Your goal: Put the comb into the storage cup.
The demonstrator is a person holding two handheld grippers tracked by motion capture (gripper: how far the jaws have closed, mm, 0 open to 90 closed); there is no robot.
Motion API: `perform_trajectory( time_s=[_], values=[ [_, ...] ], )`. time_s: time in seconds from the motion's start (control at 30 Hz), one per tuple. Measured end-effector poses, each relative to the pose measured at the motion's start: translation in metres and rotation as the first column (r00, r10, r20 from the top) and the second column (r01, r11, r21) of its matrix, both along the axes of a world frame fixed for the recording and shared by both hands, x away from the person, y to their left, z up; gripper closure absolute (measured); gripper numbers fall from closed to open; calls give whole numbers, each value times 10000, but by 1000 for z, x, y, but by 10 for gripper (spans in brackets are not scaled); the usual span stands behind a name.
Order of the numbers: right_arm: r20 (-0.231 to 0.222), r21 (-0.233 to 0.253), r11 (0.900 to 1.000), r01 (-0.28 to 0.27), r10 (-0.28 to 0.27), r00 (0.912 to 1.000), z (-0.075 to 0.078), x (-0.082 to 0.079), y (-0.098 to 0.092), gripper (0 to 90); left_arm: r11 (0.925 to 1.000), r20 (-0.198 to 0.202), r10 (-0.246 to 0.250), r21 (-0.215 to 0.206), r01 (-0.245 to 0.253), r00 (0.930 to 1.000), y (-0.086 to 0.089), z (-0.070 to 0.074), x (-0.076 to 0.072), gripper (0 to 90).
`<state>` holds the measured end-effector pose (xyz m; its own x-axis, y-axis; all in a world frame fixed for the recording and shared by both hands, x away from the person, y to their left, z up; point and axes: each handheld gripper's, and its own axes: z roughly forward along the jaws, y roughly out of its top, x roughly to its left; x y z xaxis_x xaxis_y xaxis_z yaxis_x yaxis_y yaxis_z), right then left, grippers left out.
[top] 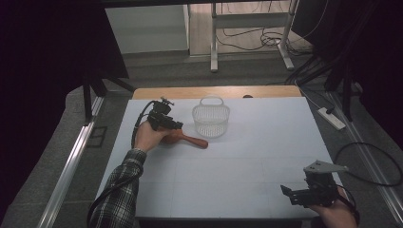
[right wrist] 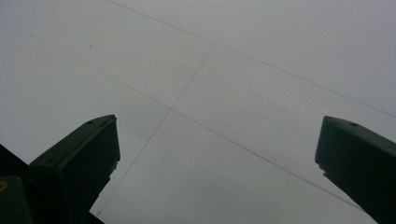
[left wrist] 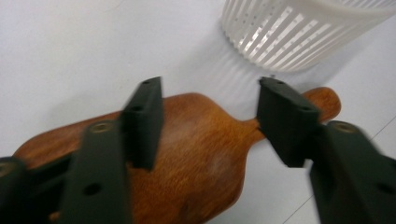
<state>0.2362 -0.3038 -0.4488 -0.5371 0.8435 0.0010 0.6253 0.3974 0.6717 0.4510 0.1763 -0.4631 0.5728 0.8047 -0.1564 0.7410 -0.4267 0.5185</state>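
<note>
A brown wooden paddle-shaped board [top: 187, 139] lies flat on the white table, its handle pointing right, just in front of a white slatted basket [top: 211, 118]. My left gripper [top: 166, 124] hovers over the board's wide end. In the left gripper view its jaws stand open above the wooden board [left wrist: 196, 149], one on each side of the neck, with the basket [left wrist: 299, 32] beyond. My right gripper [top: 297, 194] is low at the near right corner, open over bare table [right wrist: 210, 93], with nothing between the jaws.
The white table top [top: 247, 156] ends in a wooden strip [top: 214, 91] at the far side. Beyond it stand a metal frame's legs [top: 214, 47] and cables on the floor. A power strip [top: 332, 118] lies off the right edge.
</note>
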Motion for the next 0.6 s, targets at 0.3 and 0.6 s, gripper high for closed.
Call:
perform_trajectory(
  time_s=[0.3,0.6],
  values=[
    [-26,-11,10000,3,-4,10000,0,0,0,0,9997,105,-201,101,200,9997,-6,0,11,817],
    [-59,-41,10000,-25,25,10000,0,0,0,1,9967,-29,432,683,-429,9991,-8,-7,28,890]
  ],
)
